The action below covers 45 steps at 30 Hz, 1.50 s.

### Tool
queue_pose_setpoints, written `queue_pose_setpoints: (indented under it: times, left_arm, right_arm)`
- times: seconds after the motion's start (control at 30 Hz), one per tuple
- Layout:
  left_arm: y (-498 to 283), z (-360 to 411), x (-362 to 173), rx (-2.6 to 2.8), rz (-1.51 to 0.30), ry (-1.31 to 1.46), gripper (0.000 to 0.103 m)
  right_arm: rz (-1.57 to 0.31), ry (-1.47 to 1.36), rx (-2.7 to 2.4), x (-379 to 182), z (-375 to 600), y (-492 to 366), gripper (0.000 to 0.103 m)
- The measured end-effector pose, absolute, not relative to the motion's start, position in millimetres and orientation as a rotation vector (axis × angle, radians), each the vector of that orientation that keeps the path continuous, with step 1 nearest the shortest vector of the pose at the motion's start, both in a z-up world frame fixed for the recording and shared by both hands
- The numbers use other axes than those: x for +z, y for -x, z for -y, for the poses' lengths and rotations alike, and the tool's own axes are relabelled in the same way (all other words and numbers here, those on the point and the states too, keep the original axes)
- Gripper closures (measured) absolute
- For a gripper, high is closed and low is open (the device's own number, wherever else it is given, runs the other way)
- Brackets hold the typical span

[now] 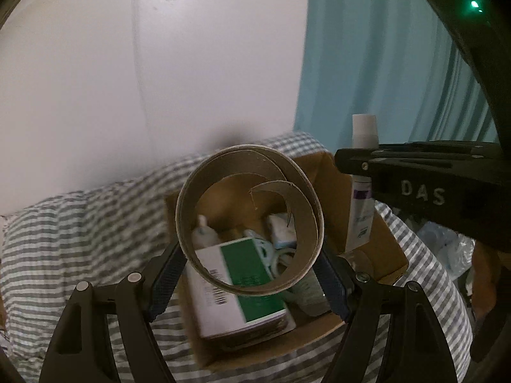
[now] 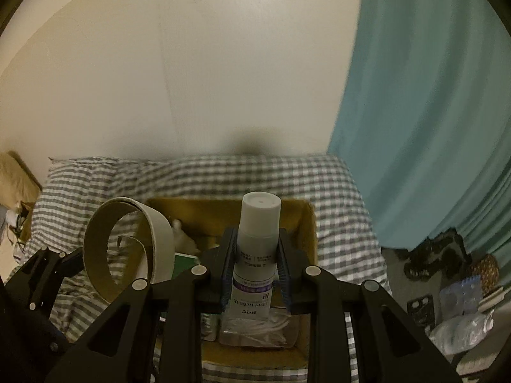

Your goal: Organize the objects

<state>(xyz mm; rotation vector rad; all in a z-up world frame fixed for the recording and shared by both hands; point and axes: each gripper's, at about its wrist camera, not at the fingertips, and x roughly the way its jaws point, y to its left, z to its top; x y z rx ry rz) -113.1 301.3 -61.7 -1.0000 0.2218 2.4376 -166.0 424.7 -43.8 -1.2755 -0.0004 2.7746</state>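
The right gripper (image 2: 257, 274) clamped an upright white tube (image 2: 255, 255) directly above the cardboard box (image 2: 306, 223); the left gripper (image 1: 249, 274) pinched a cardboard ring (image 1: 191, 223) beside it.

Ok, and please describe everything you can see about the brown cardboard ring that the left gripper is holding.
The cardboard ring is a wide strip of plain brown card coiled into an open loop, paler on its outer face. Its loose inner end curls inward like a spiral and looks slightly torn. It stands on edge, the opening facing the left camera, pinched at its lower sides between the blue-padded fingers of the left gripper. It is held in the air above the open cardboard box on the checked bedding, touching nothing else that shows.
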Motion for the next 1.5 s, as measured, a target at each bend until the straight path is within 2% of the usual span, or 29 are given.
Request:
queue_pose_setpoints:
  times: [0.4, 0.53, 0.57, 0.63, 0.7, 0.83, 0.9, 0.97, 1.13, 1.2, 1.33, 1.5]
  left_arm:
    - [125.9, -322.3, -83.4, 2.362, -0.229, 1.073, 0.023]
    - [129.0, -319.4, -81.7, 2.358, -0.228, 1.063, 0.020]
    - [128.6, -320.1, -80.6, 2.362, -0.234, 1.057, 0.015]
    - [127.6, -320.7, -78.5, 2.387, -0.254, 1.035, 0.006]
    - [126.3, -319.4, -74.6, 2.398, -0.258, 1.020, 0.006]
    - [123.0, -308.1, -59.1, 2.408, -0.241, 1.018, 0.006]
    - [117.4, -298.2, -43.0, 2.428, -0.235, 0.996, 0.006]
    - [114.1, -286.8, -27.6, 2.449, -0.220, 0.973, 0.002]
    - [104.7, -248.0, 26.4, 2.529, -0.217, 0.881, 0.001]
    - [97.6, -232.8, 47.7, 2.563, -0.219, 0.829, 0.000]
    - [79.6, -195.0, 90.5, 2.629, -0.190, 0.759, 0.000]
    - [57.6, -147.4, 130.2, 2.693, -0.153, 0.707, 0.000]
  right_arm:
    - [-0.069, 1.338, 2.712, -80.5, -443.1, 180.1, 0.079]
    - [-0.090, 1.311, 2.717, -80.7, -442.5, 178.1, 0.079]
    - [-0.095, 1.303, 2.716, -80.3, -445.5, 176.7, 0.078]
    - [-0.110, 1.280, 2.727, -76.0, -447.0, 173.8, 0.073]
    - [-0.118, 1.254, 2.734, -69.6, -445.1, 172.1, 0.056]
    - [-0.125, 1.184, 2.746, -51.8, -442.0, 160.6, 0.048]
    - [-0.128, 1.149, 2.757, -40.1, -441.1, 153.0, 0.040]
    - [-0.128, 1.120, 2.770, -27.0, -437.8, 143.1, 0.039]
    - [-0.086, 1.030, 2.815, 20.5, -418.7, 113.1, 0.034]
    - [-0.060, 0.979, 2.836, 44.9, -408.0, 96.5, 0.028]
    - [0.003, 0.887, 2.851, 85.1, -381.3, 65.4, 0.025]
    - [0.016, 0.825, 2.891, 123.7, -343.1, 29.5, 0.012]
